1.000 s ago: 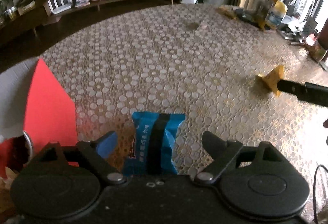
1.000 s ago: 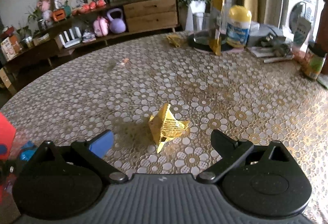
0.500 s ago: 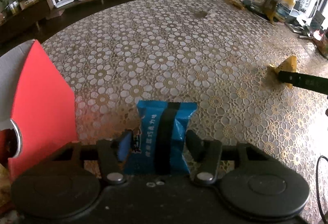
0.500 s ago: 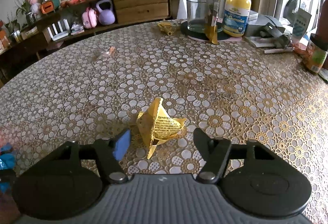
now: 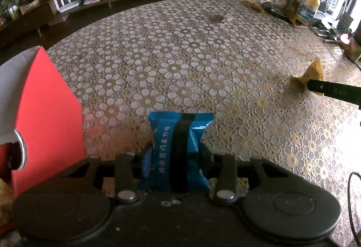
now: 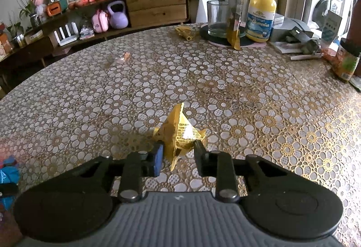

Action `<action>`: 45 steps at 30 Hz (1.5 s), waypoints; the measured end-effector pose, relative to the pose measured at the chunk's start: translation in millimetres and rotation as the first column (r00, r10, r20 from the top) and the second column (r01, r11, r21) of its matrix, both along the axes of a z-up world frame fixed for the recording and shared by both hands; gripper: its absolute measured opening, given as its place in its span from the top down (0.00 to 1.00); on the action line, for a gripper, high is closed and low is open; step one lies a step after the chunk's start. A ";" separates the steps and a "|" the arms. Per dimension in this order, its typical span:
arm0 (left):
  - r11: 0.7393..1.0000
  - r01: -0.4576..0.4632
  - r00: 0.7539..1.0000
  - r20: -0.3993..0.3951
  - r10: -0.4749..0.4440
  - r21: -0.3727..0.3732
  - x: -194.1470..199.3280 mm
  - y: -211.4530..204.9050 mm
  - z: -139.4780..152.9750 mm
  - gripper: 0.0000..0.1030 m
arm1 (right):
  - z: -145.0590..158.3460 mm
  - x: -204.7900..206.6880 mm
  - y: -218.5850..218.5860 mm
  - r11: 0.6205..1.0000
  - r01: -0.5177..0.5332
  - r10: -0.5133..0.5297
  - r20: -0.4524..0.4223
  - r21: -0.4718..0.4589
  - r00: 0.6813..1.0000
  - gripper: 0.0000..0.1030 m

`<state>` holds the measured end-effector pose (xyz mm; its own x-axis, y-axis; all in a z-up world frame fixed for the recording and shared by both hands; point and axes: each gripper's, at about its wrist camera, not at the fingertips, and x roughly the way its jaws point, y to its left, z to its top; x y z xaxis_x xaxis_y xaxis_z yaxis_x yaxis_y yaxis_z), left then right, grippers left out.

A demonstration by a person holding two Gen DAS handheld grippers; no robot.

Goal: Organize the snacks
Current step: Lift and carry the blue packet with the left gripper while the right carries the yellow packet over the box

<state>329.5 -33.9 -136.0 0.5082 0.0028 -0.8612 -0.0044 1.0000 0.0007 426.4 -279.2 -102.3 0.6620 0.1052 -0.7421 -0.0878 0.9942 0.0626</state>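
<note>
Pinching both snacks: my left hand-held gripper has just closed on the blue pack, my right on the yellow wrapper. I should lift straight, gently, toward the red box at left.

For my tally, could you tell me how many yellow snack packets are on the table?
2: one yellow packet between the right gripper fingers, another yellow packet far off beside the glass. Others may be hidden.

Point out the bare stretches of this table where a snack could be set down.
The widest free patch of floral lace tablecloth runs from the yellow foil packet to the small wrapped sweet. Another lies beyond the blue snack packet, right of the red cardboard box. The far right, around the clear glass tumbler and yellow-capped bottle, is crowded.
</note>
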 end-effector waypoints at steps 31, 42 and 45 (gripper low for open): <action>0.993 0.091 0.990 0.111 -0.082 -0.079 -107.3 2.8 83.4 0.63 | 98.7 -182.4 39.2 0.969 -0.230 0.224 0.071 0.094 0.972 0.84; 0.994 0.067 0.984 0.171 -0.051 -0.090 -147.7 33.9 117.3 0.64 | 143.2 -232.2 79.9 0.944 -0.316 0.302 0.136 0.100 0.944 0.84; 0.994 0.061 0.980 0.195 -0.043 -0.089 -158.3 46.0 126.8 0.64 | 153.5 -242.7 94.7 0.936 -0.337 0.321 0.151 0.100 0.935 0.84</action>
